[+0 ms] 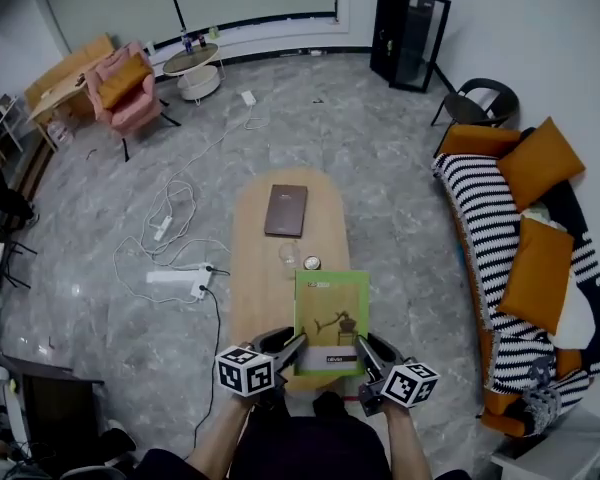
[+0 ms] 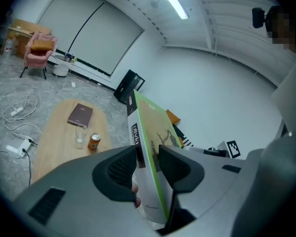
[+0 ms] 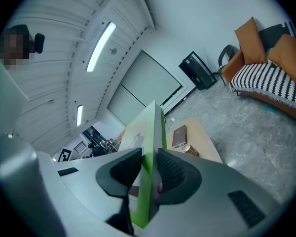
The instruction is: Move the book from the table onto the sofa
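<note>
One glass mid-frame on table, seems empty; can just beside it. Green book at lower centre of frame, over table's near end. Left gripper clenched on its left edge, right gripper on its right edge. Sofa at right of frame, well apart

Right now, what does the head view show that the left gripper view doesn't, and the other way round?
Only the head view: the green book face-on, the left gripper and right gripper clamped on its near edge, the whole striped sofa, a black chair.
Only the left gripper view: the ceiling light and the book's white spine.
Both: the green book, the wooden table, a brown book, a glass and a can.
</note>
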Available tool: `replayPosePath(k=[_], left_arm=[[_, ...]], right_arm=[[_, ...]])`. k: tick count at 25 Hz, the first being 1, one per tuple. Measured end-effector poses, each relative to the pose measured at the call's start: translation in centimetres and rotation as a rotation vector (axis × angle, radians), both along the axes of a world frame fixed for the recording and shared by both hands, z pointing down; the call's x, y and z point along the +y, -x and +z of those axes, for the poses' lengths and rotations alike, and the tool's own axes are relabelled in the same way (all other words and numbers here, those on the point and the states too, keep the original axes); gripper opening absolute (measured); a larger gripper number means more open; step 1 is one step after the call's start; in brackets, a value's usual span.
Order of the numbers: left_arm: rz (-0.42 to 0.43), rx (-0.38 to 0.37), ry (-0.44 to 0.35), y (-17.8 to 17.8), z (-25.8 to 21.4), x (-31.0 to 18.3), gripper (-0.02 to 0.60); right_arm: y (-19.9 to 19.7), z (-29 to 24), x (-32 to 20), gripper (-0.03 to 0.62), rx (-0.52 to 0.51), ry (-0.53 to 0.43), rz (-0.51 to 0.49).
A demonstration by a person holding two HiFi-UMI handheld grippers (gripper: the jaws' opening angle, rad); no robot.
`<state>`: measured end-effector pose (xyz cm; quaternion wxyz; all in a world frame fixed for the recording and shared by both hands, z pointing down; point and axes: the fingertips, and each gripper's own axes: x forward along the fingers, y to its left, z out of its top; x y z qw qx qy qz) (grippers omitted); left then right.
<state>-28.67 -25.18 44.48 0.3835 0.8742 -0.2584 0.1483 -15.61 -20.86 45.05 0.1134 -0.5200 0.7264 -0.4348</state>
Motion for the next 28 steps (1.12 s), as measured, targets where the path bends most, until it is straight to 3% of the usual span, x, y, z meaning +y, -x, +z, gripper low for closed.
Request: replayPosePath(k=[6, 19, 28], left_arm=[[0.120, 0.014, 0.008, -3.2, -0.8, 2.3, 0.152], [0.592, 0.025, 0.029, -5.3, -0.1, 9.9, 0.150], [0.876, 0.029, 0.040, -10.9, 0.5, 18.8, 0.152]], right_arm=[[-2.7, -1.1, 3.6, 0.118, 0.017, -0.004, 0.118], [-1.2, -0.7, 16.1, 0.118, 0.036, 0.022, 0.558], [-3.3, -0.1, 27.1, 0.117, 0.029, 0.042, 0.838]])
